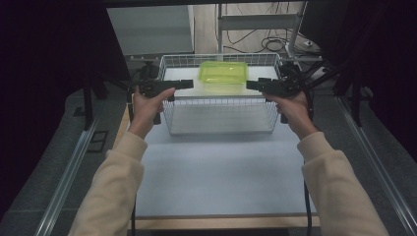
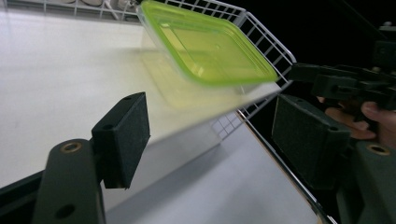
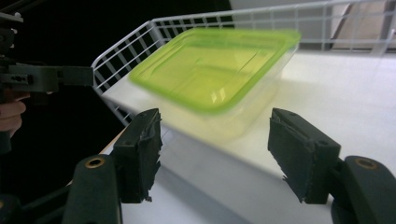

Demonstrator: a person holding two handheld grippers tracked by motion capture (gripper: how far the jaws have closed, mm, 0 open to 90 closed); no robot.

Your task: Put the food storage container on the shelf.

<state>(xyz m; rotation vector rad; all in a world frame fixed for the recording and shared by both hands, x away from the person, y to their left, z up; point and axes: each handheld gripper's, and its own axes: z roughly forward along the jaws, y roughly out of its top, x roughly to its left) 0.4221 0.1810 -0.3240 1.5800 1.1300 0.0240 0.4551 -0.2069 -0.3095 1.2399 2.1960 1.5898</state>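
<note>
A pale grey-white counter (image 1: 216,172) carries a white wire basket (image 1: 220,93) toward its far edge. Inside the basket a raised white shelf board (image 1: 182,73) spans the far half, and on it, near the basket's far wall, sits a clear rectangular plastic container with a lime-green lid (image 1: 223,72).

The left gripper (image 1: 186,84) reaches over the basket's left rim, the right gripper (image 1: 252,84) over its right rim, each held in a hand with a cream sleeve. Both point inward at the container, well short of it, jaws spread wide and holding nothing.

The likely trouble: the board appears to end short of the basket's near wall, so an uneven squeeze on the slick lid could push the container off that front edge, or a jaw could snag the wire.
</note>
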